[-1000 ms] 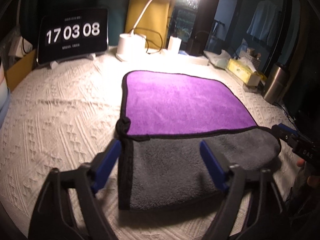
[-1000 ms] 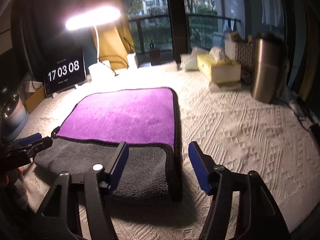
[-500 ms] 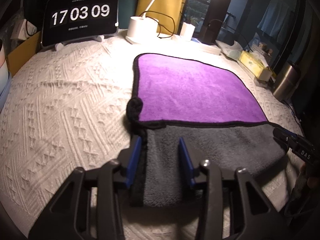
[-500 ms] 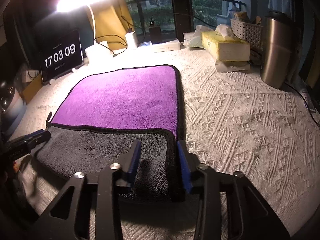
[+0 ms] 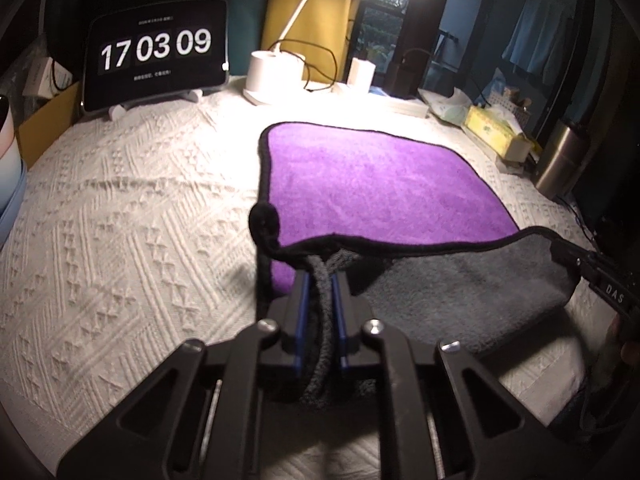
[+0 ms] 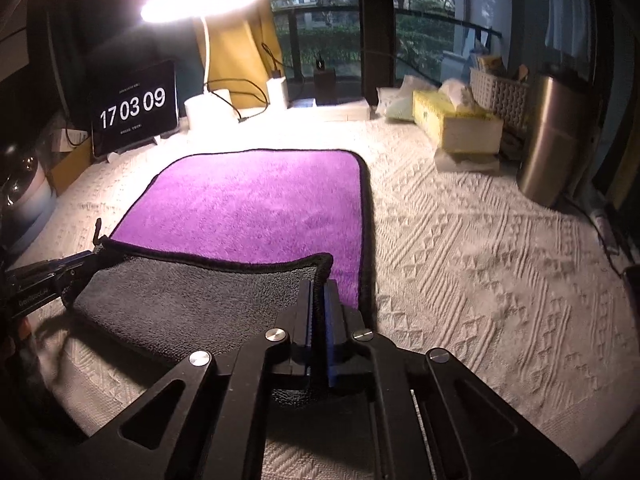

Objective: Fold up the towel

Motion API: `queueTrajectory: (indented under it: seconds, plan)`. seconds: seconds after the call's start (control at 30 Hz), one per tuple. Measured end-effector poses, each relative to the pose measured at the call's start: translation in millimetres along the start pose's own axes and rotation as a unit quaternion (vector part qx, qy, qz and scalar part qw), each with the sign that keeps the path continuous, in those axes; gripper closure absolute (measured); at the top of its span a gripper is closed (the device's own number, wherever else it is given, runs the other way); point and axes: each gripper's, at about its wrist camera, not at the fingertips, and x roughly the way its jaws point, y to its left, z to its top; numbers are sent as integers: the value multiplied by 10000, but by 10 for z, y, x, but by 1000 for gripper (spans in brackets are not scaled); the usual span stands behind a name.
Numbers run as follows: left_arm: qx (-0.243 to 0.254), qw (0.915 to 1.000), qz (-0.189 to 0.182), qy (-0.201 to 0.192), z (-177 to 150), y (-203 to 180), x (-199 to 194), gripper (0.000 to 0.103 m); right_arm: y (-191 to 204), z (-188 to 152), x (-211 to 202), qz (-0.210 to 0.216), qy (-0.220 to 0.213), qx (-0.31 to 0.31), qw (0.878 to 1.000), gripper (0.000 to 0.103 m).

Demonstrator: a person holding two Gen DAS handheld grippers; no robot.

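My left claw and right claw both clamped on towel near corners, 6 o'clock edge lifted.

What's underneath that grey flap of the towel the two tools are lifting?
Under the grey flap the towel's purple side shows near the left tool and the right tool. Farther under the flap, everything is covered, so anything there is hidden.

— What sort of place are we looking at?
— A home: a desk lamp is glowing beside a clock display, a tissue box, and a window facing apartment buildings.
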Motion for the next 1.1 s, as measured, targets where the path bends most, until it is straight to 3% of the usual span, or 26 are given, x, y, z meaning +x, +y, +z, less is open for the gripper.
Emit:
queueTrajectory:
  seconds: [0.73,1.1]
  plan:
    - [222,9964,102,-812,315,-58,-269,91,-14,228,-123,-305,-585,-99,9978,98]
    - [297,9944,133,-1010,457,-60,-273,91,-26,384,-102,-345,-817,-140,9960,98]
